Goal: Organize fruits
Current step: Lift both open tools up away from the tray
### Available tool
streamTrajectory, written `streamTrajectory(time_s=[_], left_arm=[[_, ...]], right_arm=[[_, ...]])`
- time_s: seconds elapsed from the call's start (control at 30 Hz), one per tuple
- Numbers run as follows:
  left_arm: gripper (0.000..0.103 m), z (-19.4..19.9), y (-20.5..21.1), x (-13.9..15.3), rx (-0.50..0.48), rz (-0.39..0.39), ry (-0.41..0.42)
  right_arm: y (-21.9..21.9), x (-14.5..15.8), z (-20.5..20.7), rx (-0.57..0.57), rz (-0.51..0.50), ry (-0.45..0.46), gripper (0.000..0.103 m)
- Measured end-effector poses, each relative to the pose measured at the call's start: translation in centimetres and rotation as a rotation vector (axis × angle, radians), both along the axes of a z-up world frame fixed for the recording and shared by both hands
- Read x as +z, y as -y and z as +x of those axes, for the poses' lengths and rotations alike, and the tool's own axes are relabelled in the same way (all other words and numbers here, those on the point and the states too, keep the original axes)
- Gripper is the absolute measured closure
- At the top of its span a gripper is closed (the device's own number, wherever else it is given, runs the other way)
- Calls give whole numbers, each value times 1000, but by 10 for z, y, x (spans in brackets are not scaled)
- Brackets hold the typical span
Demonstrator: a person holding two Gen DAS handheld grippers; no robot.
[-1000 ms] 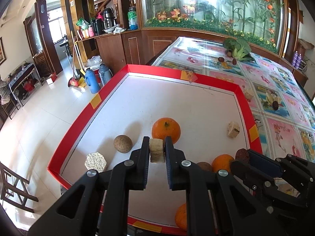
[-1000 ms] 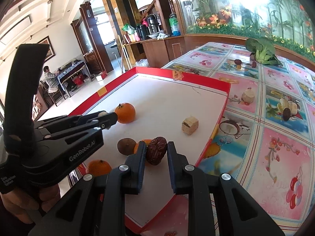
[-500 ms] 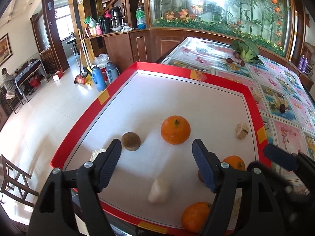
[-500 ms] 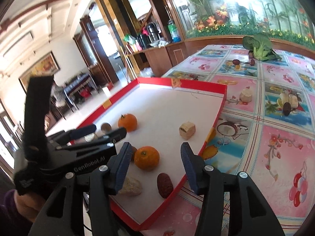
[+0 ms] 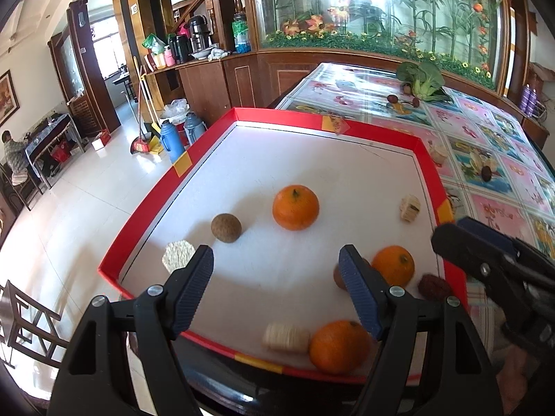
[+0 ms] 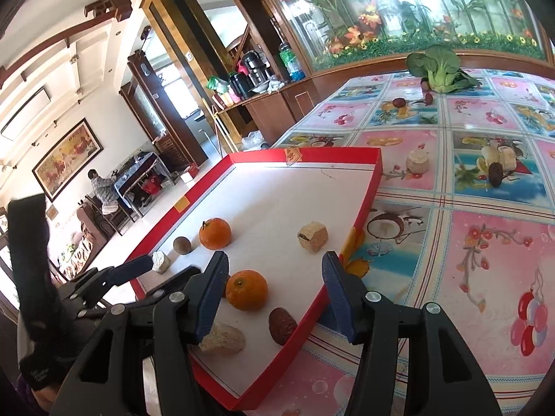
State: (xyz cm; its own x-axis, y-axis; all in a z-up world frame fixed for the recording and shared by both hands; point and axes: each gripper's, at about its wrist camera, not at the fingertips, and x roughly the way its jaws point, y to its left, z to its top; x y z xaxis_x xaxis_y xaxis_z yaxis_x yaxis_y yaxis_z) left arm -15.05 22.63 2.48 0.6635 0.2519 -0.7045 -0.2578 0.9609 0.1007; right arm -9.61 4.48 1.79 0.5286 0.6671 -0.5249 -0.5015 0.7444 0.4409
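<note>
While I hold both grippers above it, I log: red-rimmed tray (image 5: pixel 145 239) on bench (image 6: pixel 485 242); left gripper (image 5: pixel 277 291), jaws spread, empty; right gripper (image 6: pixel 274 287), jaws spread, empty; three oranges inside tray, nearest (image 5: pixel 338 346) beside pale chunk (image 5: pixel 286 338); dark date (image 6: pixel 281 320).

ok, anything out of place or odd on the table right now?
Mostly tidy, but several pieces sit outside the red tray on the tablecloth: a pale chunk by its far right corner, a dark date beyond it, and small dark fruits near the leafy greens. Nothing looks spilled or damaged. Both grippers are open and empty.
</note>
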Motion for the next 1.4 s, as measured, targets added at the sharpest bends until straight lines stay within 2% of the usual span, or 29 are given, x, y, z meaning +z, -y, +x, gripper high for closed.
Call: streamTrajectory(time_s=[0.2, 0.43, 0.57, 0.63, 0.7, 0.77, 0.83, 0.87, 0.97, 1.0, 1.07, 1.17, 1.23, 1.3, 1.4], left_arm=[[27, -25, 12, 14, -12, 39, 27], [23, -78, 23, 44, 10, 98, 111], [22, -108, 33, 69, -9, 111, 174], [22, -123, 40, 92, -28, 132, 238], [22, -135, 50, 125, -58, 153, 317], [19, -142, 55, 155, -89, 140, 379], [9, -149, 62, 192, -124, 132, 455], [8, -151, 65, 210, -134, 127, 490], [7, -155, 76, 249, -131, 169, 587], [5, -152, 80, 263, -149, 168, 603], [4, -140, 83, 280, -184, 101, 589], [4, -108, 91, 292, -211, 13, 525], [4, -91, 104, 298, -214, 11, 500], [4, -72, 121, 301, -234, 26, 500], [4, -48, 144, 286, -284, 4, 462]], right_arm=[[12, 4, -4, -45, 14, 43, 47], [30, 9, -8, -115, 41, 79, 47], [54, 25, -16, -210, -59, 127, 47], [81, 54, -18, -262, -39, 112, 47], [116, 101, -30, -342, 8, 174, 47], [142, 150, -46, -411, -13, 256, 47], [168, 196, -61, -462, -19, 291, 47], [176, 212, -69, -481, -18, 315, 47], [197, 261, -92, -539, -79, 384, 35], [202, 274, -96, -558, -115, 404, 35], [209, 293, -99, -569, -162, 433, 35], [218, 311, -84, -563, -213, 398, 35], [220, 317, -71, -541, -257, 362, 35], [219, 310, -58, -508, -293, 334, 35], [219, 273, -30, -456, -271, 252, 35]])
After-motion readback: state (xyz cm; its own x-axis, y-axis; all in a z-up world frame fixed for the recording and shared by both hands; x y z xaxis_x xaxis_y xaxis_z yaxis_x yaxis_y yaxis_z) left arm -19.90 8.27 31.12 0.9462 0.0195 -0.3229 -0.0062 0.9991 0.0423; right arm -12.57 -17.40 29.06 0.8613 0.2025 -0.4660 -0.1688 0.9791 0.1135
